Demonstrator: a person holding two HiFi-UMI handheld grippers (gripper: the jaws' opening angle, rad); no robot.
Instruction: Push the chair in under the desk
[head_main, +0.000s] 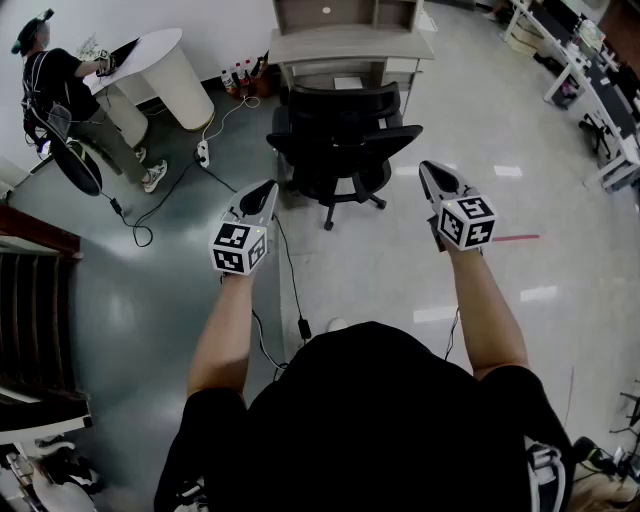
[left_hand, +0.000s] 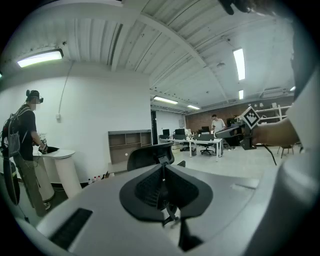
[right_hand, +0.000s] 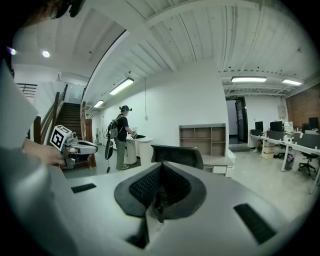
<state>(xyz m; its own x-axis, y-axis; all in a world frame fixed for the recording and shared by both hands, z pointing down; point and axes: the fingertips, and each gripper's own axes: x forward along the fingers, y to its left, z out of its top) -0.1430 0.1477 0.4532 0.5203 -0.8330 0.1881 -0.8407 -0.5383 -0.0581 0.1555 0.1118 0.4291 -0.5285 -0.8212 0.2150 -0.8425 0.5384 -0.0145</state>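
Observation:
A black office chair (head_main: 340, 140) stands on the floor with its seat facing a grey desk (head_main: 350, 45) that carries a shelf unit; the seat lies in front of the desk's edge. My left gripper (head_main: 267, 188) is shut and empty, held in the air left of the chair and apart from it. At the chair's right, my right gripper (head_main: 428, 169) is also shut and holds nothing. In the left gripper view the chair back (left_hand: 150, 156) shows beyond the closed jaws. From the right gripper view the chair back (right_hand: 177, 156) and the desk (right_hand: 220, 161) lie ahead.
A person (head_main: 60, 90) stands at a white round counter (head_main: 170, 70) at the back left. Cables and a power strip (head_main: 203, 153) lie on the floor left of the chair. Bottles (head_main: 238, 78) stand by the desk. A staircase (head_main: 30, 300) is at left, white desks (head_main: 600, 90) at right.

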